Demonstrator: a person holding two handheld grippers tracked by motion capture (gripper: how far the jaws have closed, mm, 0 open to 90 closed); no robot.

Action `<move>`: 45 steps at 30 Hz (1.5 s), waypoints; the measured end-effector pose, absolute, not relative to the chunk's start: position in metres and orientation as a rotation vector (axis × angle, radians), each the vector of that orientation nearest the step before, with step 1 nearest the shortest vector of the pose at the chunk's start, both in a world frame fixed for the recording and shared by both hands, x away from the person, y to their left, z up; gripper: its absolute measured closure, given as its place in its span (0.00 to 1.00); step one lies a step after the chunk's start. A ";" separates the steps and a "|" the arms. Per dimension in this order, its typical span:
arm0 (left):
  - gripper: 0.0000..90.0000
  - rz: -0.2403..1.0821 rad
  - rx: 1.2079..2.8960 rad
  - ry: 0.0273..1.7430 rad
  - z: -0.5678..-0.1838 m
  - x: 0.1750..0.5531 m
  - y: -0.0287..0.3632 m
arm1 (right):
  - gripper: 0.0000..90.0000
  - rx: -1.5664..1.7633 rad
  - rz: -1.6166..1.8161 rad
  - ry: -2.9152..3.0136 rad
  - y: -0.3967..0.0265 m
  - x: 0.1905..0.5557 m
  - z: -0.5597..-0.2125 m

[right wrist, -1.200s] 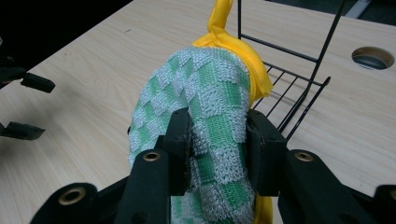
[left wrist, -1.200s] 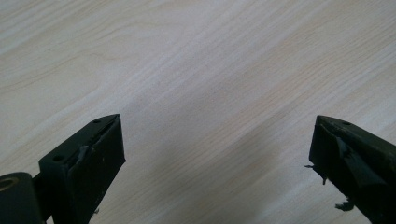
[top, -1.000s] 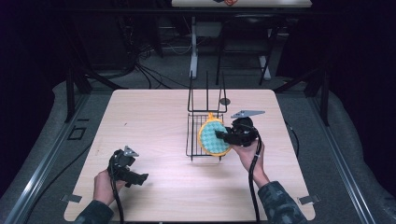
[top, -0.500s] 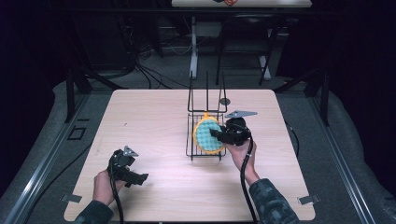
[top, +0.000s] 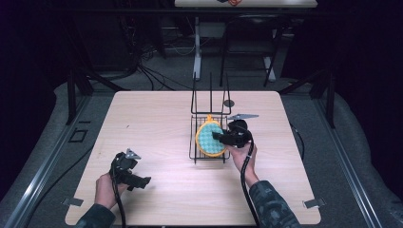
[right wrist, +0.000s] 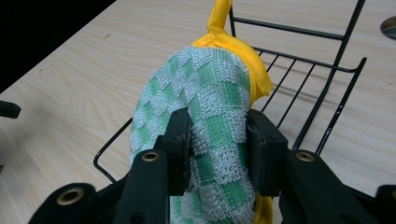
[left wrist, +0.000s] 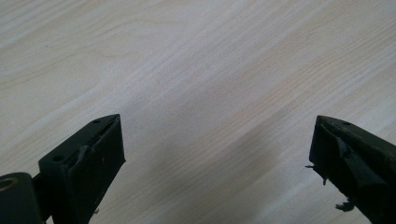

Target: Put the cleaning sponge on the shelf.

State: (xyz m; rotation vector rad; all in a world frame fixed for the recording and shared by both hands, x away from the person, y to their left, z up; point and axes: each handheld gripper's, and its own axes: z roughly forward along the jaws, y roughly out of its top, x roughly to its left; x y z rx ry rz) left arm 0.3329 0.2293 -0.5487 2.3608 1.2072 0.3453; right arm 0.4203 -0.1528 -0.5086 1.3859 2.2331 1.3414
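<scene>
A round green-and-white checked pot holder (top: pixel 209 138) with a yellow rim and loop hangs over the black wire rack (top: pixel 209 118) at the table's middle. My right gripper (top: pixel 222 138) is shut on it; in the right gripper view the jaws pinch the bent cloth (right wrist: pixel 210 116) between them, the yellow loop (right wrist: pixel 219 14) pointing up over the rack's wires (right wrist: pixel 322 93). My left gripper (top: pixel 140 179) rests near the table's front left, held in a hand. In the left gripper view its fingers (left wrist: pixel 88 158) stand wide apart over bare wood, nothing between them.
The light wooden table (top: pixel 157 118) has bare room to the left of and in front of the rack. A small dark disc (top: pixel 229 103) lies behind the rack. Cables trail from both grippers toward the front edge. Dark floor and stands surround the table.
My right gripper has carried the pot holder a little leftward and up over the rack, and the cloth has turned to face the camera more. The left gripper has stayed put.
</scene>
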 end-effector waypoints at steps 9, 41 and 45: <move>0.04 0.340 2.363 1.202 -0.549 0.333 0.229 | 0.71 1.436 1.313 2.226 -0.146 0.428 -0.516; 0.02 0.332 2.352 1.214 -0.550 0.335 0.229 | 0.52 1.485 1.175 2.205 -0.134 0.435 -0.530; 0.02 0.331 2.352 1.221 -0.550 0.335 0.229 | 0.41 1.452 1.150 2.208 -0.133 0.434 -0.528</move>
